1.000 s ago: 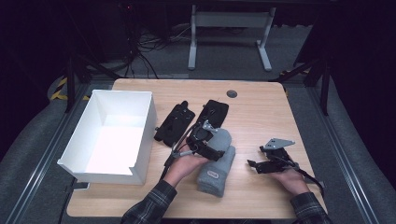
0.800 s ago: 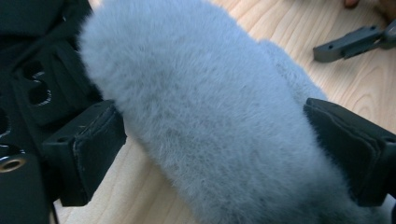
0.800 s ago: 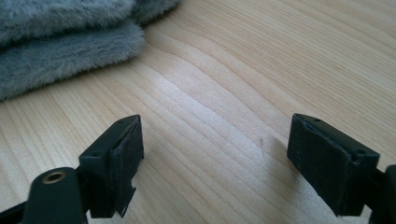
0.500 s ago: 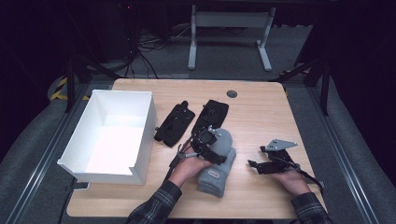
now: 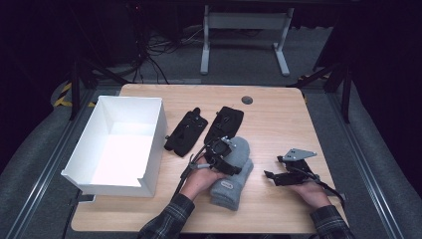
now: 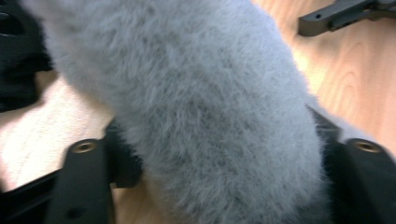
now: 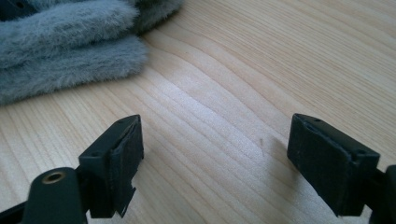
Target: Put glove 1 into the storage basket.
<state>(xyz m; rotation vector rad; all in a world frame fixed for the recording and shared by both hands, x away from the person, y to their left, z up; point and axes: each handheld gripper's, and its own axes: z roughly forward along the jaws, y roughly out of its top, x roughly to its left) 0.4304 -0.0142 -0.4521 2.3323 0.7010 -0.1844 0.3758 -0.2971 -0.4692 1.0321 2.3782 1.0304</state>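
A grey fuzzy folded item (image 5: 233,183) lies on the wooden table (image 5: 278,119) near the front middle. My left gripper (image 5: 226,157) rests on its far end. In the left gripper view the grey fleece (image 6: 210,116) fills the gap between the two wide-apart jaws and touches both, so my left gripper (image 6: 224,154) is open around it. My right gripper (image 5: 271,175) lies low on the table to the right of the fleece. It is open, with bare wood between the jaws of my right gripper (image 7: 217,149). The fleece (image 7: 60,46) lies ahead and to the left of those jaws.
A white open box (image 5: 124,144) stands at the table's left. Two flat black pouches (image 5: 186,130) (image 5: 225,122) lie just beyond the fleece. A round grey grommet (image 5: 247,100) sits near the far edge. Bare wood spreads over the right and far side.
My left gripper has shifted a little toward the person and settled lower over the grey fleece. The right gripper has stayed where it was.
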